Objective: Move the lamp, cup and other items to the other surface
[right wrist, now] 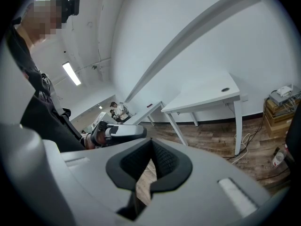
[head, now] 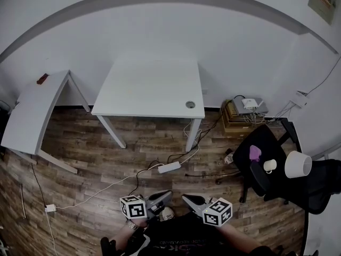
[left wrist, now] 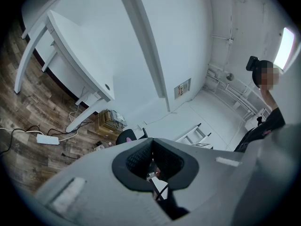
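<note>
Down by the waist, left tongs (head: pixel 164 197) and right tongs (head: pixel 190 199) are each pressed together on nothing; I read them as idling, well apart from any load. White handled cup (head: pixel 270 166) and purple soft item (head: pixel 255 153) sit on black chair seat (head: pixel 245 153), with white drum-shaded lamp (head: pixel 297 164) just beside, right of white rectangular worktop (head: pixel 149 87). Cup contents: can't tell. This fits items awaiting pick-up or already delivered.

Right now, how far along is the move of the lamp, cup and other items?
Done: nothing yet. The lamp, cup and a purple item are all over at the black chair on the right, and the white table is bare. In hand: nothing. The left gripper and right gripper are shut and empty, held near the person's body. Left: moving every item.
</note>
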The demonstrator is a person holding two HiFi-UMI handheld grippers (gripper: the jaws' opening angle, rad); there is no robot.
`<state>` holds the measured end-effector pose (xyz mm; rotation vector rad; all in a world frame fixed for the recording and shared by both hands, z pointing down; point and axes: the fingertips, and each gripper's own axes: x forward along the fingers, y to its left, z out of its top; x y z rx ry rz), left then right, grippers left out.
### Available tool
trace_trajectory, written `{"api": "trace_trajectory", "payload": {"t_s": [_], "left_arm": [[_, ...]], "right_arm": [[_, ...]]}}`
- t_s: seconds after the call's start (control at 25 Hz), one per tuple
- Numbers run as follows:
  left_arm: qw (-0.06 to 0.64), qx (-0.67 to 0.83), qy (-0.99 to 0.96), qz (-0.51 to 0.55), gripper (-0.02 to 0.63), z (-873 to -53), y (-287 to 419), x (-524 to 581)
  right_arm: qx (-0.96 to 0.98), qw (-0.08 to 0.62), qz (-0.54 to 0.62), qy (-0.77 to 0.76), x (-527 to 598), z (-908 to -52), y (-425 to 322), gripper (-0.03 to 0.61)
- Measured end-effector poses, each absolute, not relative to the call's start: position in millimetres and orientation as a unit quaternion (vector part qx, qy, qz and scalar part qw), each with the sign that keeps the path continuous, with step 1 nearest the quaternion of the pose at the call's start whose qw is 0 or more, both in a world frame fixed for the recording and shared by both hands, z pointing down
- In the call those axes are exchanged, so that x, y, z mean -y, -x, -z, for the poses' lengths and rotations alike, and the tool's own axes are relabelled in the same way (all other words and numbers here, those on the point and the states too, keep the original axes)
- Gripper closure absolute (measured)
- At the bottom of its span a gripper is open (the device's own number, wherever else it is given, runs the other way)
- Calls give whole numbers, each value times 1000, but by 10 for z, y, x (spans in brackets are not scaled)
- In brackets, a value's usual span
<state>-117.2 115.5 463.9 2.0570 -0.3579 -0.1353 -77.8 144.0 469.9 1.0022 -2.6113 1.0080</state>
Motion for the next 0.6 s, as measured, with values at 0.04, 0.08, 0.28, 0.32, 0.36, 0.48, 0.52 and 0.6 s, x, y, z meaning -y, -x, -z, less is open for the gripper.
{"api": "trace_trajectory", "payload": {"t_s": [0.04,0.08,0.28,0.32,0.36,0.48,0.52,0.6], "left_arm": [[501,147,-851,56,617,-4638,1167,-1159],[501,145,-851,55,617,-4635,1163,-1161],[501,144,-852,54,617,-4627,1160,-1165],[502,145,-851,54,617,-4627,1160,-1169],[502,145,-851,54,617,-4630,1163,-1172],[499,147,-852,53,617,-4640,1184,-1166],[499,147,-852,53,617,-4644,1192,-1158],[500,148,-852,53,617,-4651,1209,-1140]], "right_arm": [[875,84,-338,-337,-1442,-4698,774,575],[875,84,-337,-338,-1442,-4698,772,575],[875,85,-335,-340,-1447,-4691,762,575],[875,85,-334,-340,-1448,-4689,761,575],[875,85,-334,-339,-1450,-4690,763,575],[876,86,-334,-338,-1443,-4701,782,575],[876,86,-334,-338,-1434,-4702,791,575],[876,86,-334,-337,-1415,-4703,808,575]]}}
